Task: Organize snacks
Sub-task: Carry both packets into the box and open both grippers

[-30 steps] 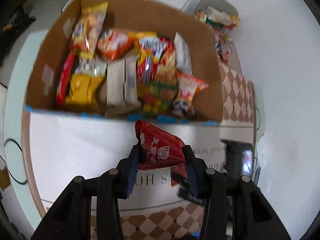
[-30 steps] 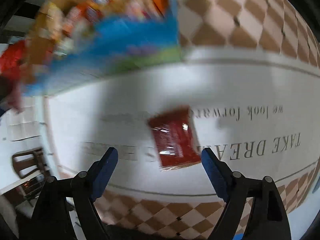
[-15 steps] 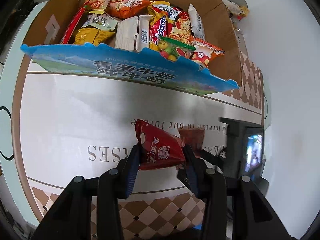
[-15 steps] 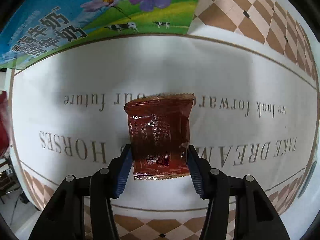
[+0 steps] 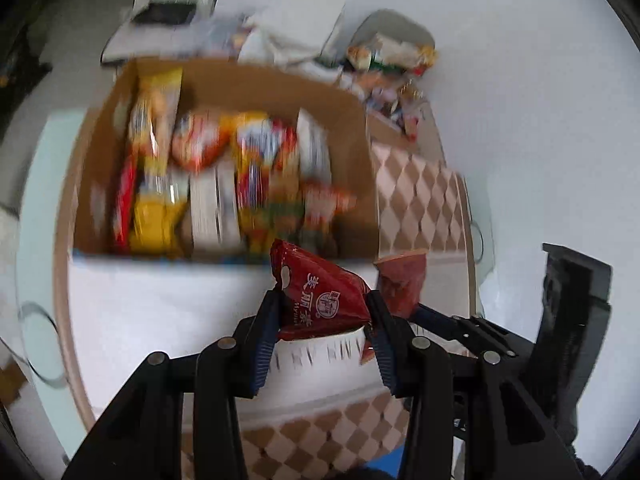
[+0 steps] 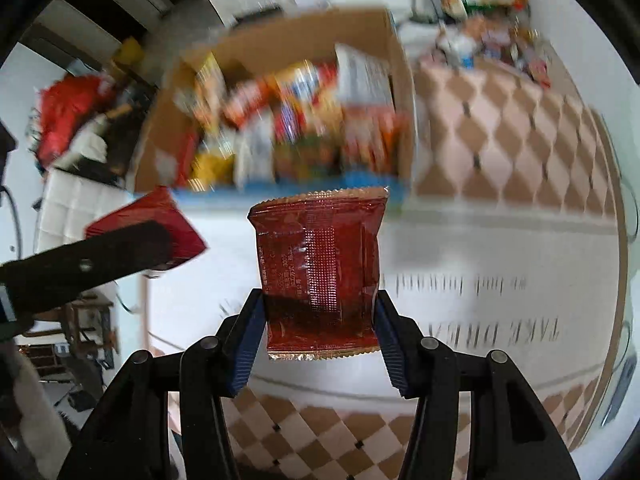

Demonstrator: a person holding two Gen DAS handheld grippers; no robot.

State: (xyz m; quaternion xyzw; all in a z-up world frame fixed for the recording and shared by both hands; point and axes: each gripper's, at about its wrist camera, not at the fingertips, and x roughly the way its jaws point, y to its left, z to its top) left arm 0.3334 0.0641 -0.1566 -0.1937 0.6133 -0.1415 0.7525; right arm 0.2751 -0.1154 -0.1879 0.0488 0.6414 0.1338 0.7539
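Observation:
My left gripper [image 5: 322, 312] is shut on a red snack packet with white lettering [image 5: 320, 296], held above the white tablecloth. Beyond it stands a cardboard box [image 5: 360, 136] packed with several colourful snack bags, blurred in this view. My right gripper [image 6: 320, 308] is shut on a dark red foil packet [image 6: 320, 268], lifted off the cloth in front of the same box [image 6: 396, 60]. That foil packet [image 5: 400, 280] shows to the right in the left wrist view. The left gripper's finger and its red packet [image 6: 176, 224] appear at the left of the right wrist view.
The table carries a white cloth with printed lettering [image 6: 480, 312] and a brown checked border [image 6: 500, 120]. A pile of loose snacks [image 5: 392, 68] lies behind the box to the right. A dark device [image 5: 572, 300] stands at the table's right edge.
The right gripper closed on the dark red foil packet and raised it off the cloth. The left gripper dipped low before the box, then rose again, still holding its red packet.

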